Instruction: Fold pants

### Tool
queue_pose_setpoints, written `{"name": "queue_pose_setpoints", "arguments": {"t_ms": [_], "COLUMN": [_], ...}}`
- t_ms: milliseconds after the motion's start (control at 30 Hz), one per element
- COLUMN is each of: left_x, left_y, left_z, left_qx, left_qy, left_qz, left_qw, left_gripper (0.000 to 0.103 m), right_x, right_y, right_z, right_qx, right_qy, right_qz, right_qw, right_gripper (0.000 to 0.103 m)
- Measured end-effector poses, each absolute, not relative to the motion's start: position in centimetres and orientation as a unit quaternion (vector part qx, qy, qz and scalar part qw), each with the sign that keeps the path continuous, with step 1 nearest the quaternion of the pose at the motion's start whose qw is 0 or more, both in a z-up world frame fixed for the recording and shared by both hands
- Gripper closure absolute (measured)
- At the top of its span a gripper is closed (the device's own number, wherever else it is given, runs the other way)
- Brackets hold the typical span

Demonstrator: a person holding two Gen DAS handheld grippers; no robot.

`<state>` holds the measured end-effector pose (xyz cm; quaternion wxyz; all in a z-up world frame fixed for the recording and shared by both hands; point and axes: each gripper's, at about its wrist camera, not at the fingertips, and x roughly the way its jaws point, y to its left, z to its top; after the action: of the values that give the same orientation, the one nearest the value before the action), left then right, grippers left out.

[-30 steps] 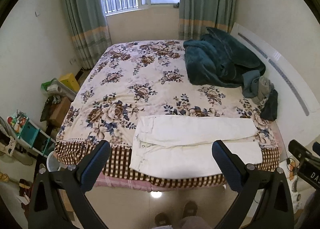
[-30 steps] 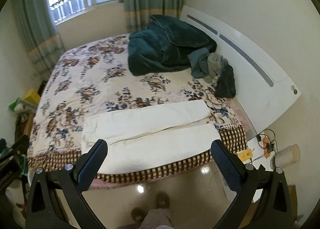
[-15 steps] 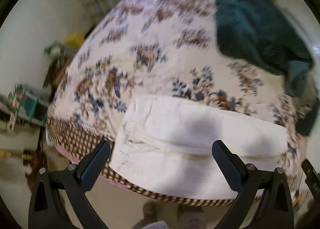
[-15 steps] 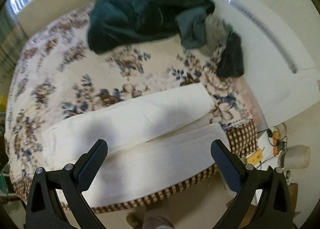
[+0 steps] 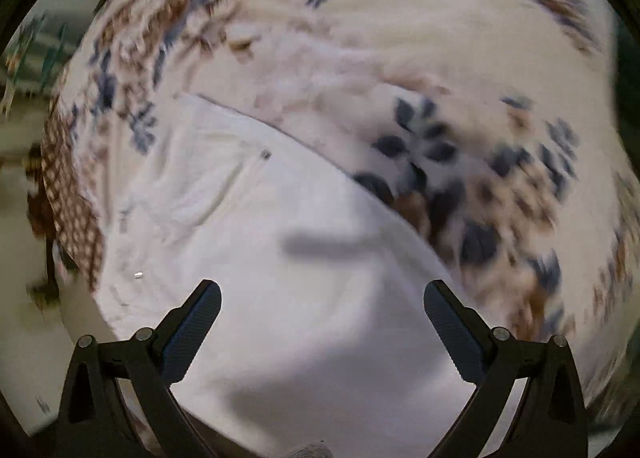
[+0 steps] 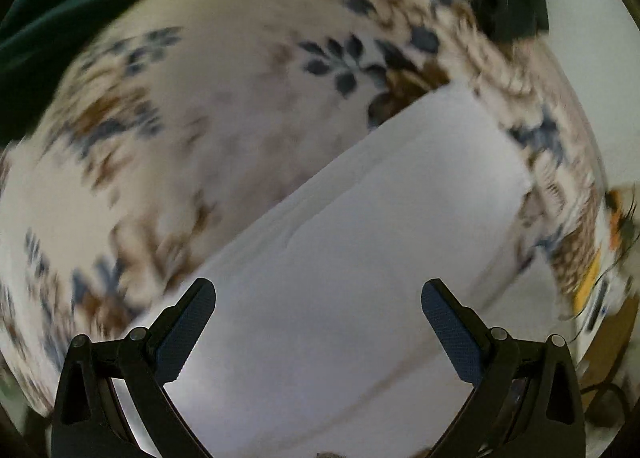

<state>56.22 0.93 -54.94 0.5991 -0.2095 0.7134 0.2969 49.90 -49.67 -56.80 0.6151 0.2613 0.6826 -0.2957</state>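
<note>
Both grippers, left gripper (image 5: 322, 298) and right gripper (image 6: 319, 296), hover spread over pants (image 5: 280, 258).

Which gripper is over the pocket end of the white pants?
The left gripper: a pocket rivet shows on the pants; right gripper sees plain legs.

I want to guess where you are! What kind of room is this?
Most likely a bedroom. A flowered bedspread with a checked border covers what looks like a bed, white pants lie spread on it, and a dark green blanket is bunched at the far side. The pictures are blurred, so I can't be certain.
</note>
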Motion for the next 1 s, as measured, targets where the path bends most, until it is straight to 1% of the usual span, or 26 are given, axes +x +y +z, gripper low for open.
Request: {"name": "queue_pose_setpoints", "arguments": {"t_ms": [133, 200, 233, 267, 300, 333, 367, 400, 433, 467, 533, 567, 733, 800, 833, 900, 967, 1000], "left_x": [58.2, 58.8, 58.9, 58.8, 58.7, 58.4, 58.1, 58.0, 57.7, 57.2, 56.3, 55.6, 51.1, 48.6, 46.0, 42.1, 39.1, 38.6], "left_y": [3.1, 4.1, 4.4, 4.8, 5.0, 5.3, 5.4, 5.4, 5.3, 5.1, 5.0, 4.9, 5.4, 5.0, 6.3, 6.4, 6.0, 5.7], "left_z": [-59.3, -60.6, -60.9, -61.0, -60.9, -60.5, -59.7, -59.3, -58.4, -57.5, -55.8, -54.5, -48.7, -45.5, -46.2, -44.4, -44.0, -44.7], "left_qx": [-0.225, -0.226, -0.225, -0.228, -0.237, -0.251, -0.264, -0.267, -0.274, -0.289, -0.296, -0.301, -0.34, -0.344, -0.345, -0.323, -0.321, -0.323], "left_qy": [0.717, 0.715, 0.713, 0.709, 0.703, 0.692, 0.678, 0.673, 0.665, 0.658, 0.645, 0.636, 0.6, 0.59, 0.585, 0.578, 0.57, 0.568], "left_qz": [0.343, 0.364, 0.37, 0.376, 0.378, 0.378, 0.373, 0.367, 0.352, 0.33, 0.318, 0.308, 0.271, 0.251, 0.245, 0.226, 0.214, 0.212], "left_qw": [0.564, 0.552, 0.551, 0.551, 0.553, 0.561, 0.575, 0.584, 0.599, 0.612, 0.629, 0.64, 0.672, 0.686, 0.691, 0.715, 0.725, 0.726], "left_gripper": [0.0, 0.003, 0.014, 0.03, 0.037, 0.055, 0.068, 0.072, 0.09, 0.098, 0.099, 0.099, 0.1, 0.1, 0.1, 0.1, 0.1, 0.1], "right_x": [50.7, 51.1, 51.2, 51.2, 51.2, 51.1, 51.1, 51.0, 50.8, 50.6, 50.3, 50.1, 48.3, 47.0, 46.0, 43.7, 40.4, 38.5], "right_y": [-52.4, -53.1, -53.3, -53.6, -53.8, -54.1, -54.2, -54.3, -54.2, -54.2, -53.9, -53.7, -53.8, -53.7, -53.6, -52.8, -52.9, -52.6], "right_z": [-61.2, -62.7, -63.3, -64.1, -64.6, -65.0, -65.5, -65.5, -65.5, -65.4, -64.8, -64.1, -59.7, -57.9, -56.9, -53.8, -51.6, -50.8], "right_qx": [0.306, 0.313, 0.317, 0.324, 0.332, 0.341, 0.349, 0.353, 0.355, 0.358, 0.359, 0.357, 0.348, 0.347, 0.346, 0.343, 0.329, 0.318], "right_qy": [0.684, 0.688, 0.69, 0.692, 0.693, 0.691, 0.688, 0.685, 0.684, 0.682, 0.678, 0.672, 0.644, 0.638, 0.634, 0.629, 0.627, 0.627], "right_qz": [-0.319, -0.328, -0.331, -0.333, -0.331, -0.328, -0.324, -0.321, -0.319, -0.313, -0.305, -0.304, -0.283, -0.274, -0.268, -0.263, -0.261, -0.262], "right_qw": [0.58, 0.567, 0.561, 0.553, 0.548, 0.546, 0.548, 0.55, 0.552, 0.555, 0.565, 0.573, 0.62, 0.631, 0.637, 0.646, 0.656, 0.661], "right_gripper": [0.0, 0.001, 0.006, 0.016, 0.023, 0.033, 0.042, 0.049, 0.067, 0.082, 0.096, 0.098, 0.1, 0.1, 0.1, 0.1, 0.1, 0.1]}}
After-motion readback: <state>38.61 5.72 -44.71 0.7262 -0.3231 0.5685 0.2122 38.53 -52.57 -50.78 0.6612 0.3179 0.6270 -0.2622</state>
